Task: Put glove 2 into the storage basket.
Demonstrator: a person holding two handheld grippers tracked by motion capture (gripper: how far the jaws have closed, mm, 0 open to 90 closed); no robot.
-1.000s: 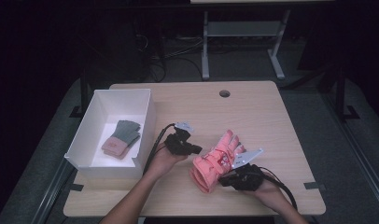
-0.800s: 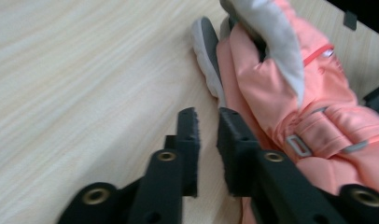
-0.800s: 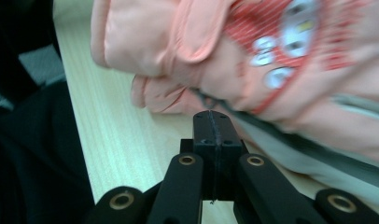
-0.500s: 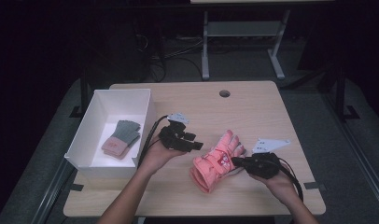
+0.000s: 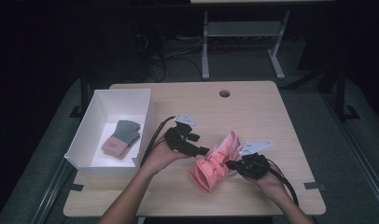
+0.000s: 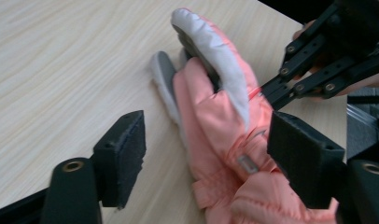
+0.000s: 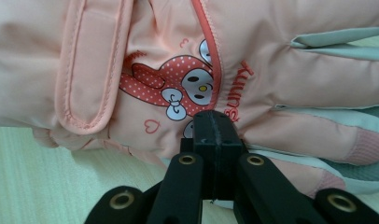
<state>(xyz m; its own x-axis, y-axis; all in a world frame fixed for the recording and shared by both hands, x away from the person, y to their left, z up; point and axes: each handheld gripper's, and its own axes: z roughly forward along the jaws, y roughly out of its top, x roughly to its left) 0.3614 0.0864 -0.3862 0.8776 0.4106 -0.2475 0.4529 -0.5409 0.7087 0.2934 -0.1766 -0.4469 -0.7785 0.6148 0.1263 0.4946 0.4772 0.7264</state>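
A laboratory or recording room is indicated: a light wood-laminate desk (image 5: 253, 112) with a round cable hole (image 5: 224, 94) is set on grey carpet (image 5: 318, 107), a white metal-framed bench (image 5: 243, 35) and loose black cables (image 5: 178, 60) being seen behind in darkness.

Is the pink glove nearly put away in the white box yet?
Partway. One grey-and-pink glove already lies in the white box. The pink glove is in hand on the table: the right tongs are shut on its edge, and the left tongs have just been opening, pads off it. Carrying it into the box is left.
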